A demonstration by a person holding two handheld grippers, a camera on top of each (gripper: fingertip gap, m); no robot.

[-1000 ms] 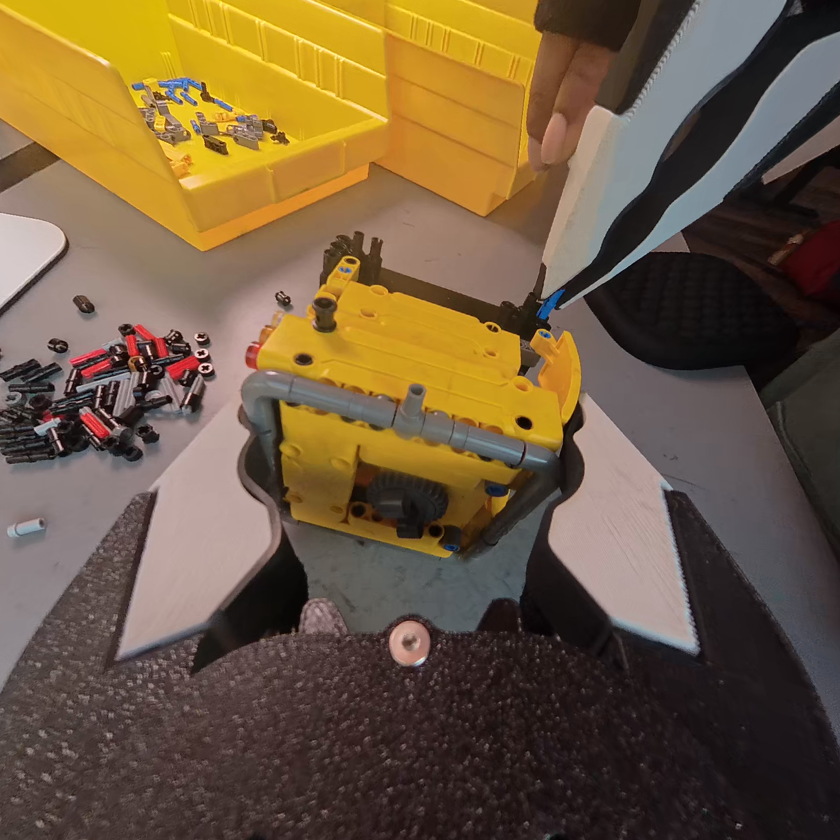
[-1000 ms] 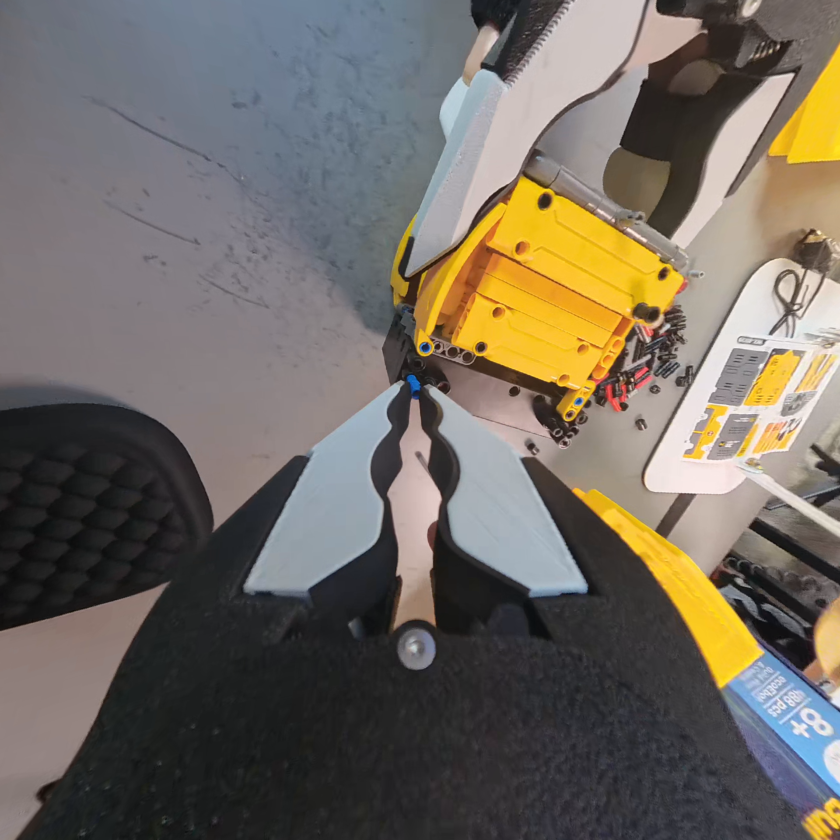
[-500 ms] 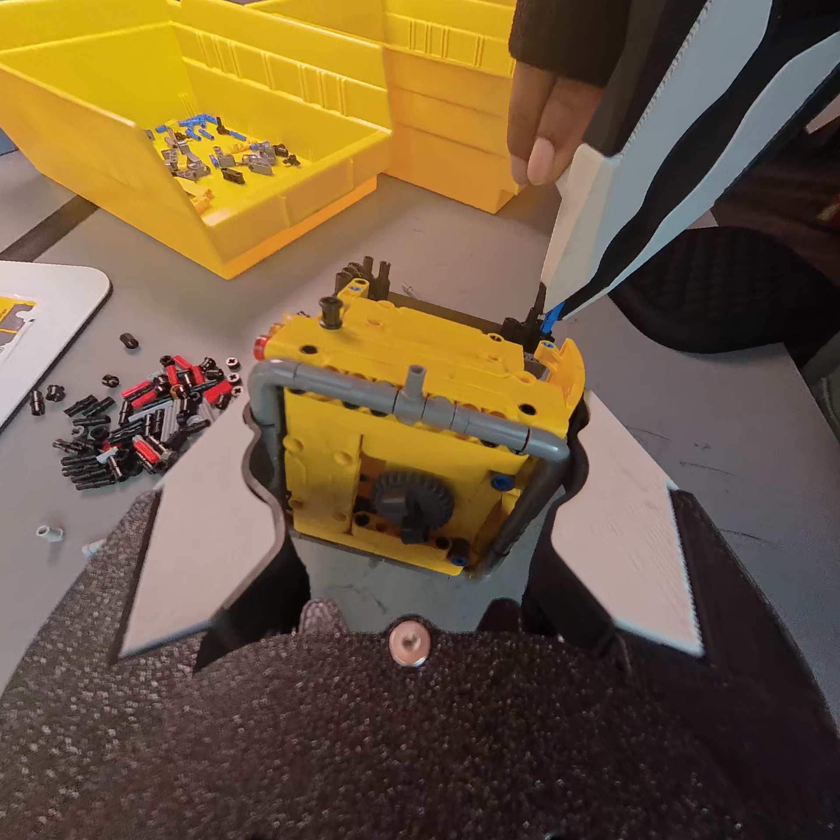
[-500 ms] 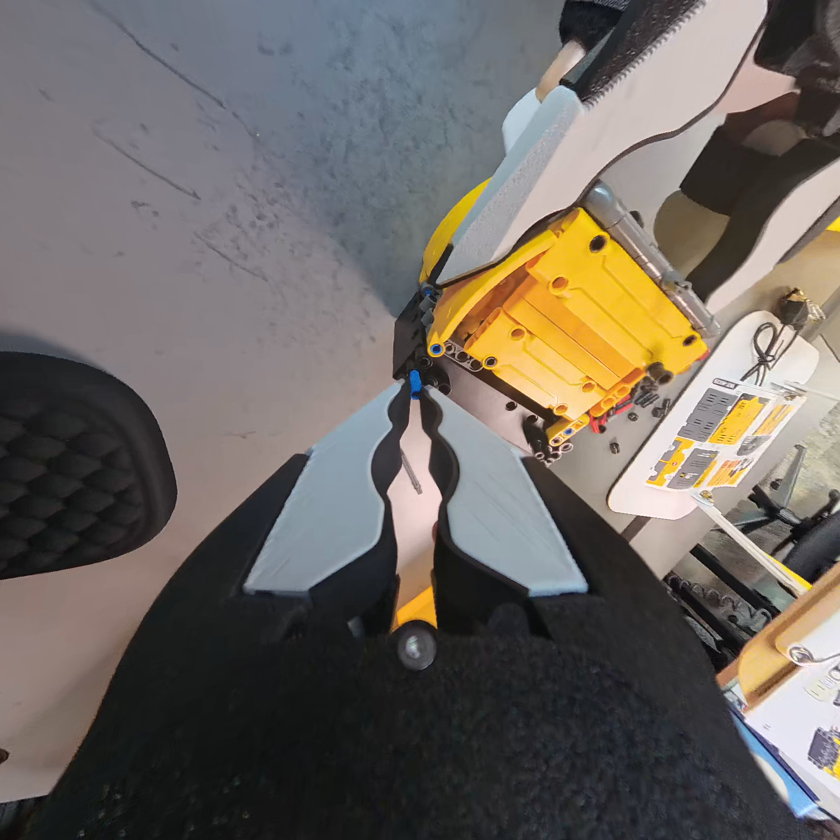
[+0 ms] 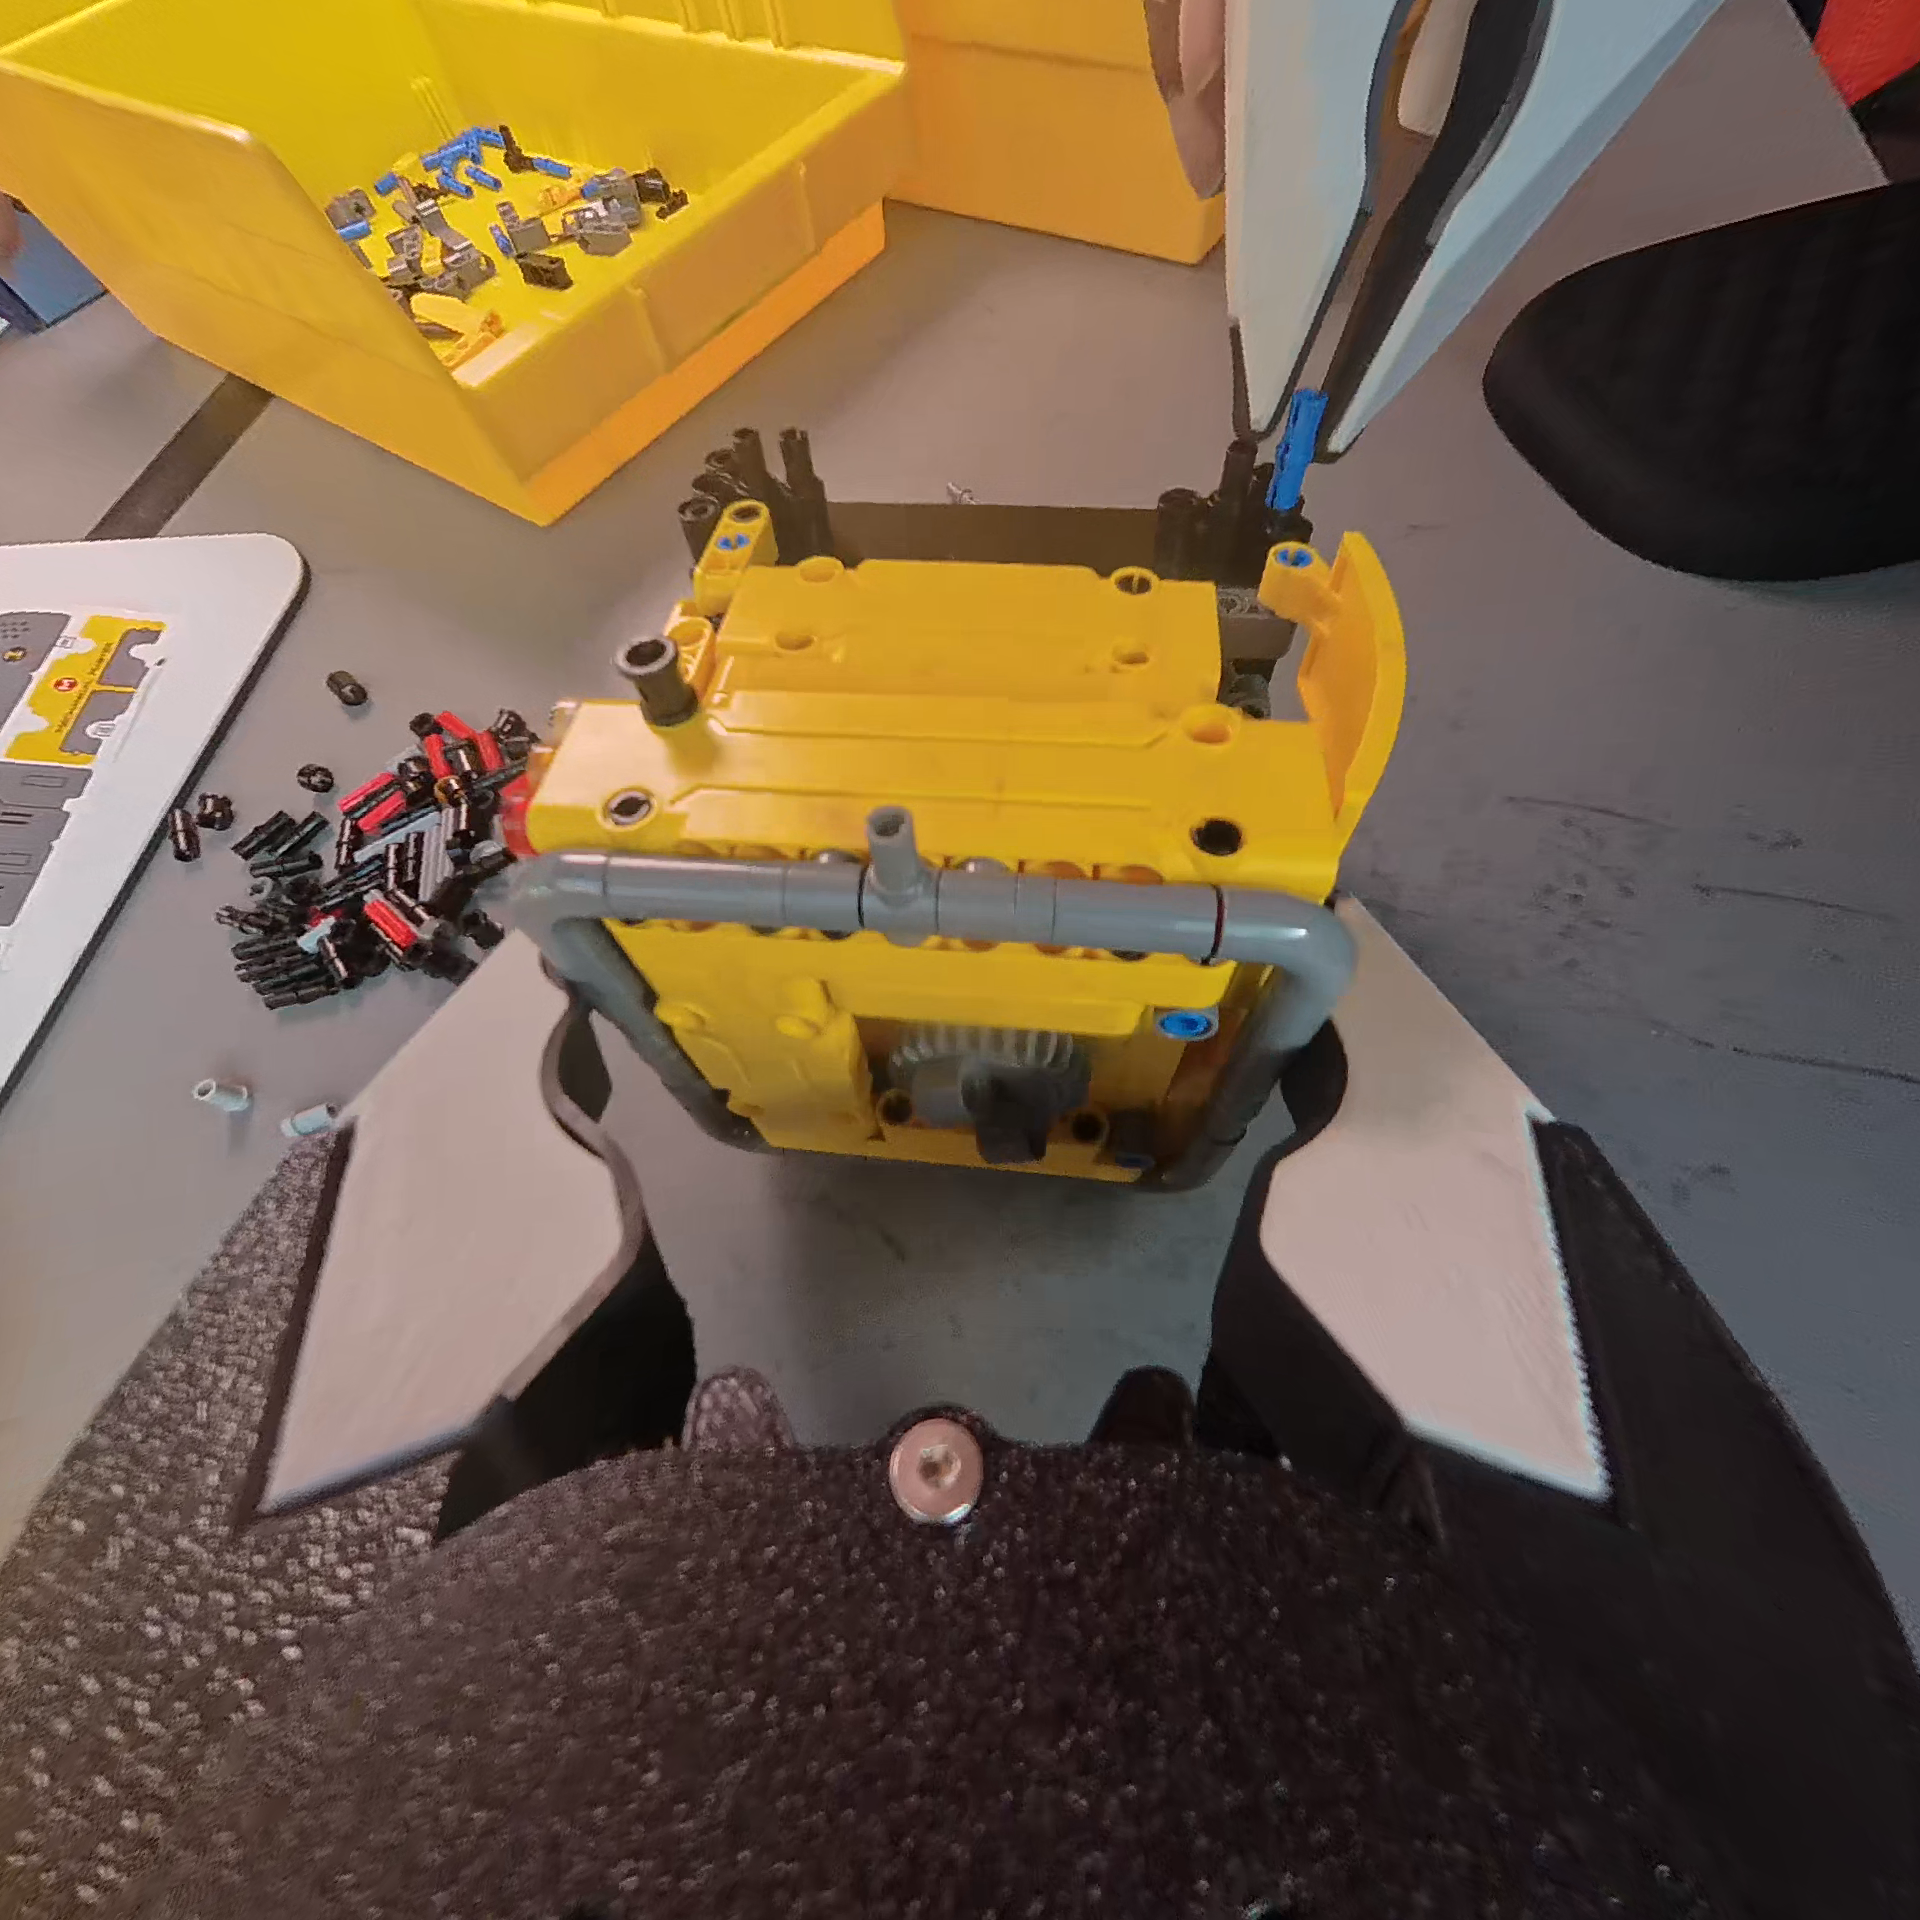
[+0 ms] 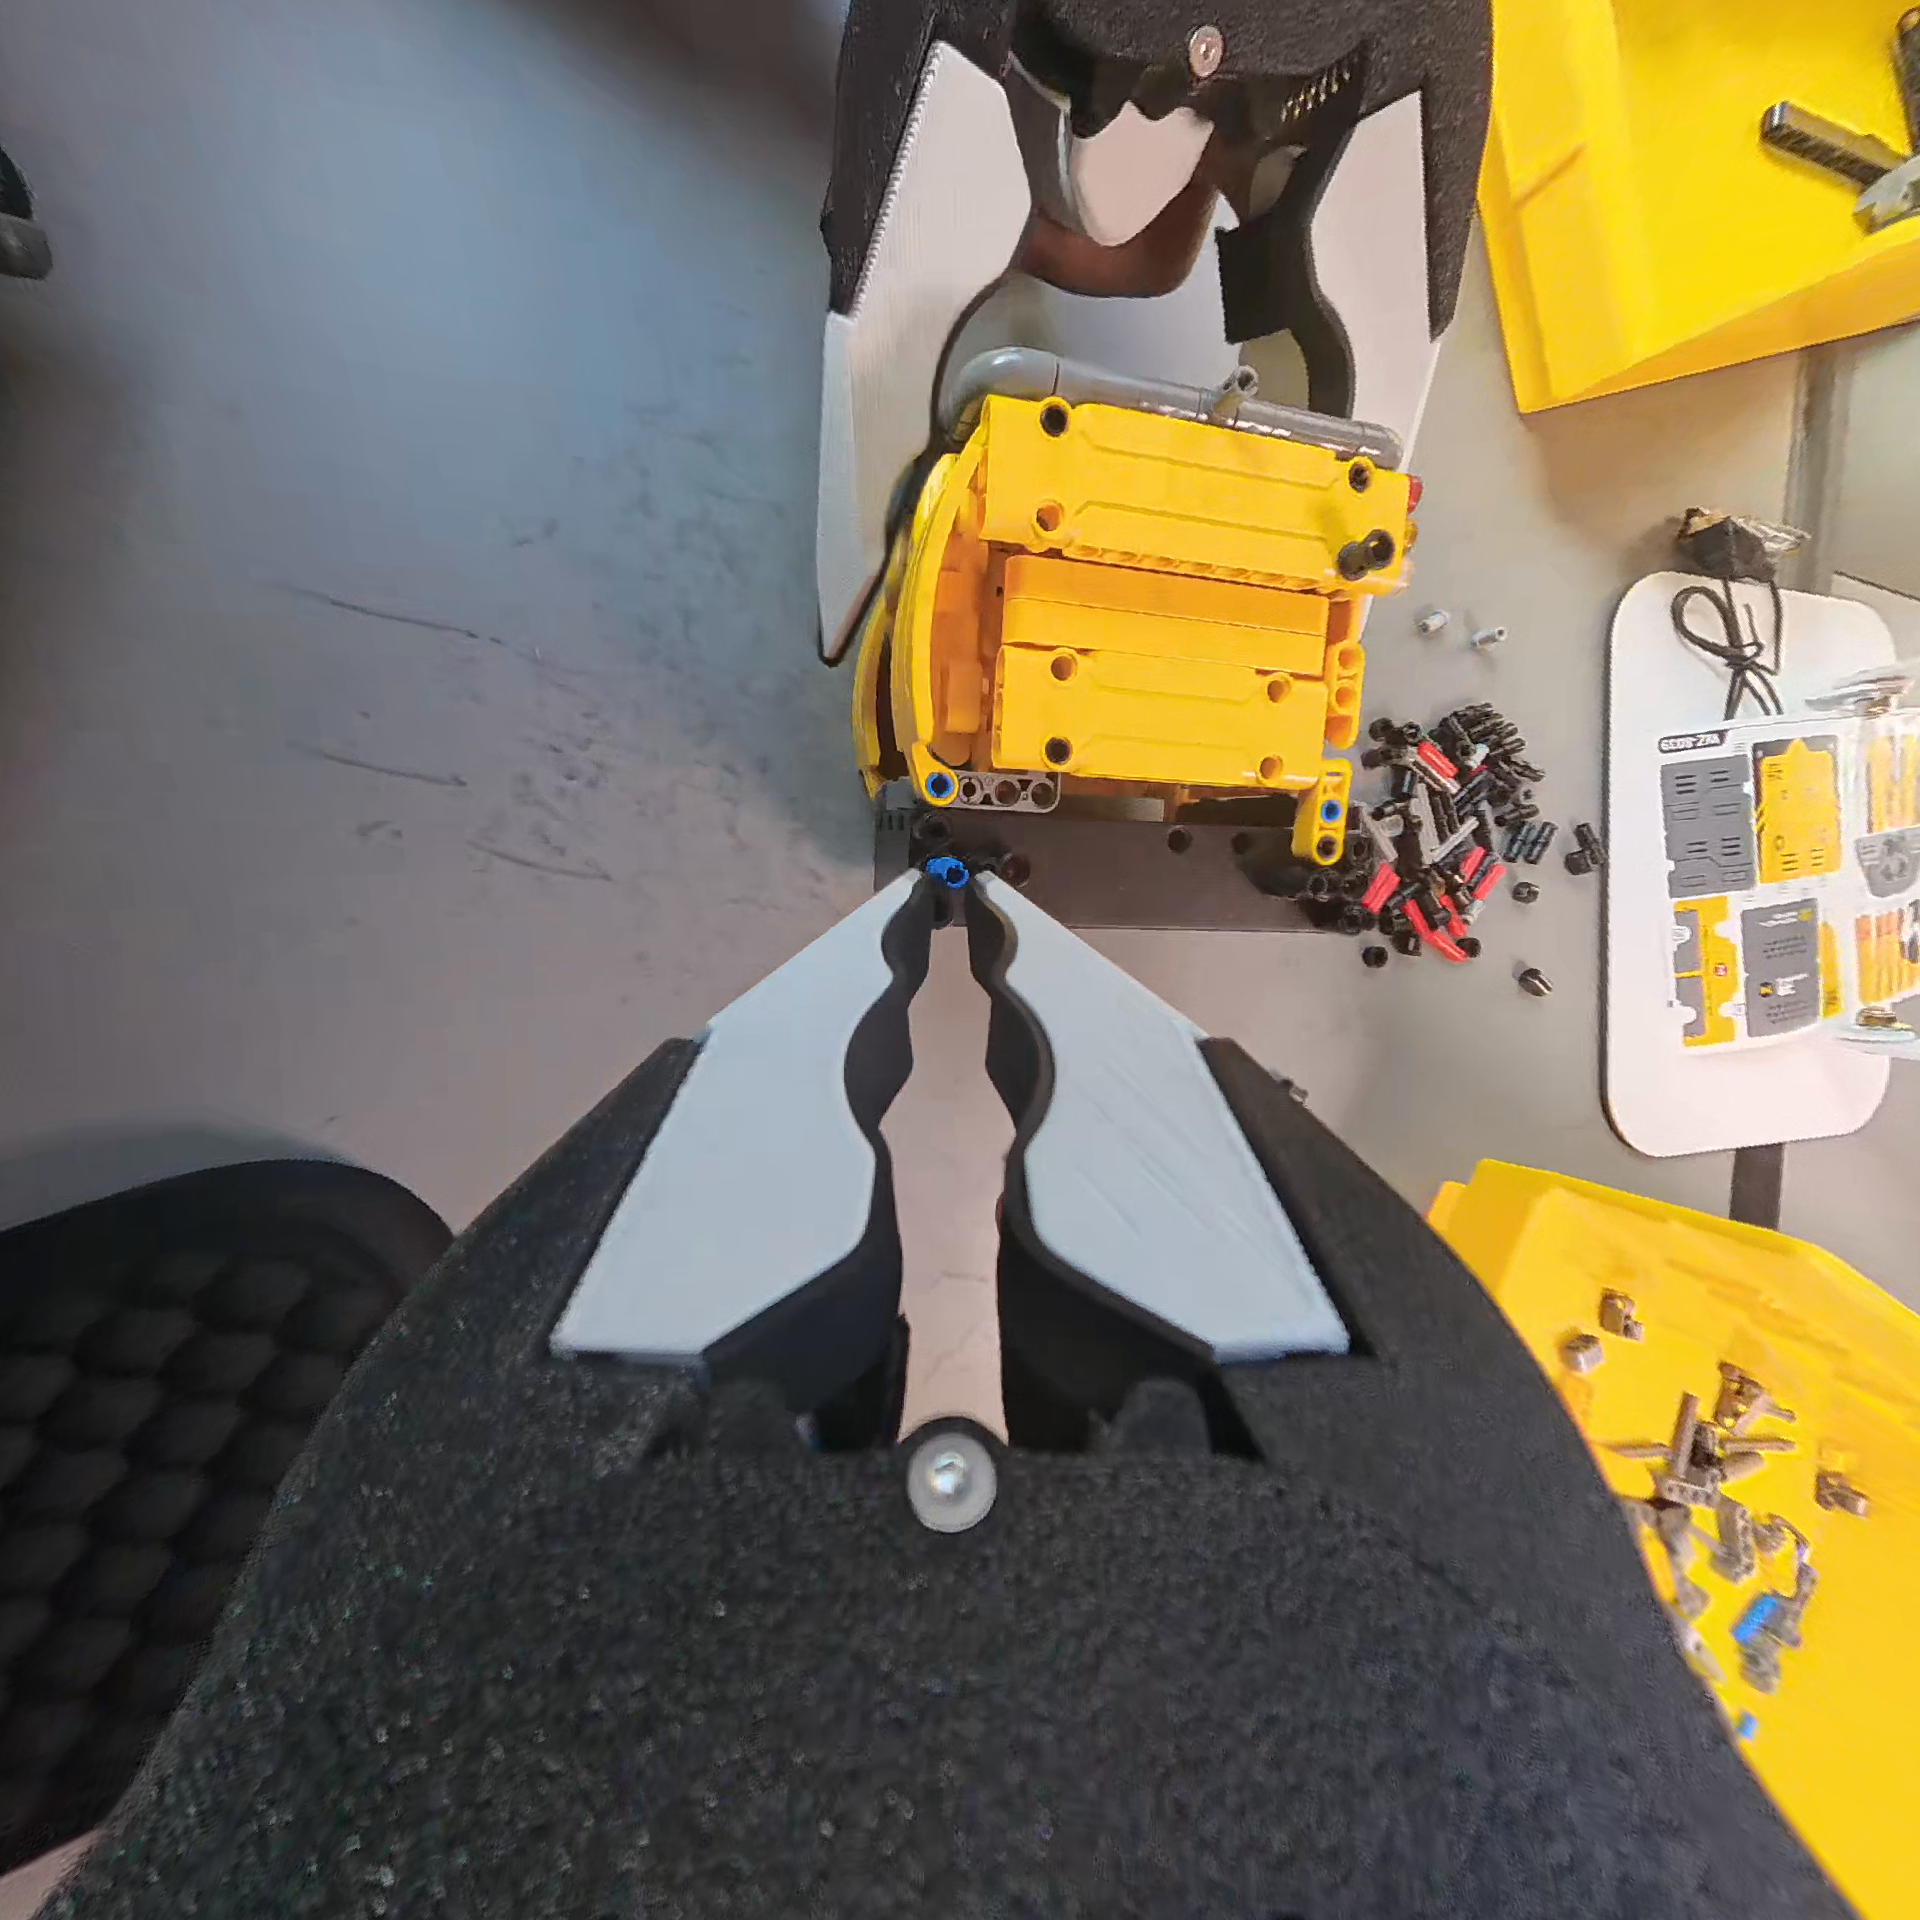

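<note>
swinging upright now, the right gripper (image 6: 948, 883) has come round square over the model's far end, pinching a small blue plastic pin (image 5: 1295, 449) at the black beam's holes. the boxy yellow brick-built model (image 5: 966, 821) sits between the left gripper (image 5: 935, 997) fingers, spread wide and clamped on its sides. grey tabletop (image 5: 1621, 935): loose black and red pins (image 5: 364, 852) left, yellow bin (image 5: 208, 208) beyond, white instruction card (image 5: 135, 665) alongside.

Grey table (image 5: 1662, 883), yellow brick model (image 5: 956, 748), loose pins (image 5: 353, 862), yellow bins (image 5: 312, 343), white sheet (image 5: 125, 665)
</note>
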